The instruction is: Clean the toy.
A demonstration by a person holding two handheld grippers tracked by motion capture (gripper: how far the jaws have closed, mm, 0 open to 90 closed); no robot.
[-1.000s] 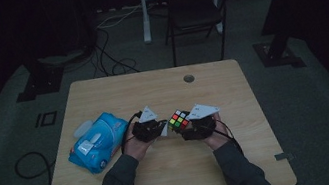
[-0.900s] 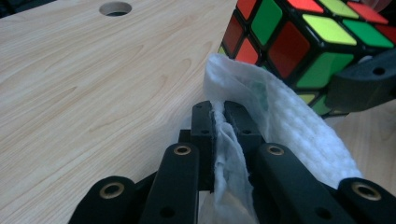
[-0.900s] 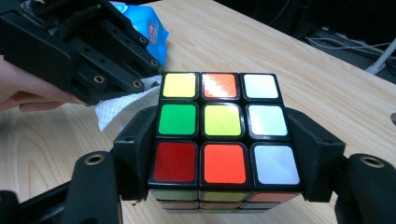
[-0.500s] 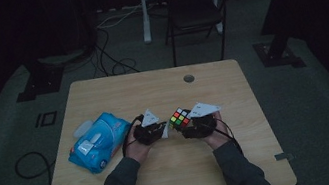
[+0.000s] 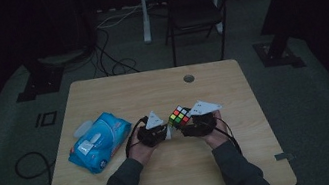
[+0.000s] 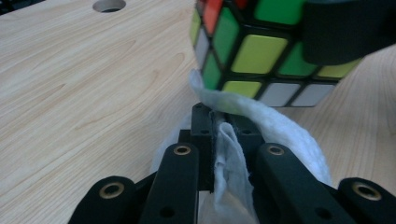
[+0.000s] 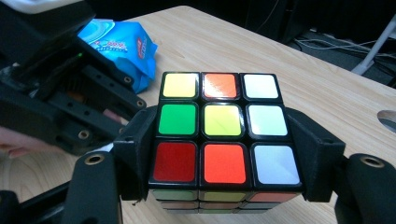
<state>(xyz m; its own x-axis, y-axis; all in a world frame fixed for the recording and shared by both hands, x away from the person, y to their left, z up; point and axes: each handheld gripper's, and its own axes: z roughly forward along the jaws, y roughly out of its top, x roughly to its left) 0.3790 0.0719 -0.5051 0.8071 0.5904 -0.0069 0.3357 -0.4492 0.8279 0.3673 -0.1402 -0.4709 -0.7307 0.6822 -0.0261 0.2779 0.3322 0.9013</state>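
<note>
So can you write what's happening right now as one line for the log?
right gripper: shut on puzzle cube | left gripper: shut on white wipe, wipe against cube | blue wipes pack: left on table

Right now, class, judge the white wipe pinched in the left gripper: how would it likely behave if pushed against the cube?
The white wipe probably flops rather than pushes: it drapes and folds over the left gripper. It looks thin and fibrous, so likely very light. Where it meets the puzzle cube it curls, suggesting that it would bend around the edges.
</note>
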